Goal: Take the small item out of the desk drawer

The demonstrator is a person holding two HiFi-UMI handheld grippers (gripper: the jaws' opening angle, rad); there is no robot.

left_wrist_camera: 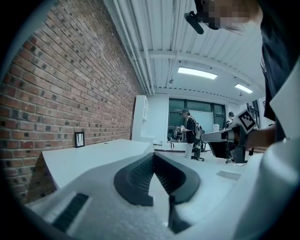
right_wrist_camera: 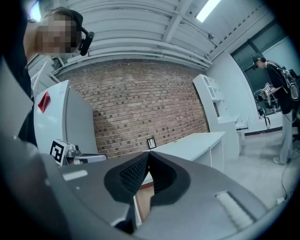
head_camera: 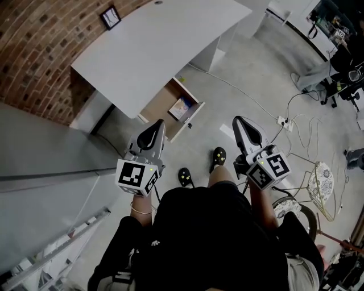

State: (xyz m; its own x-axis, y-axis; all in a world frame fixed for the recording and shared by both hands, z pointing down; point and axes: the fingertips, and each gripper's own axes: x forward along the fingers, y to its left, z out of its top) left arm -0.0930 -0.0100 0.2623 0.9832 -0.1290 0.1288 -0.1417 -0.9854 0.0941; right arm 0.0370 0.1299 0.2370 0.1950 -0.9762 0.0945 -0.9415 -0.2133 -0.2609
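The wooden desk drawer (head_camera: 163, 104) stands pulled open under the white desk (head_camera: 153, 45). A small light-coloured item (head_camera: 181, 107) lies inside it. My left gripper (head_camera: 154, 129) hangs just in front of the drawer, shut and empty. My right gripper (head_camera: 239, 122) is off to the drawer's right, over the floor, also shut with nothing in it. In the left gripper view the jaws (left_wrist_camera: 153, 155) meet above the desk top (left_wrist_camera: 93, 157). In the right gripper view the closed jaws (right_wrist_camera: 148, 154) face the desk (right_wrist_camera: 197, 142), and brown drawer wood (right_wrist_camera: 145, 202) shows below them.
A small framed picture (head_camera: 110, 17) stands on the desk by the brick wall (head_camera: 34, 51). Cables and a power strip (head_camera: 282, 121) lie on the floor to the right, near a white metal chair (head_camera: 319, 182). A ladder (head_camera: 57, 250) is at lower left. People (left_wrist_camera: 190, 133) stand far off.
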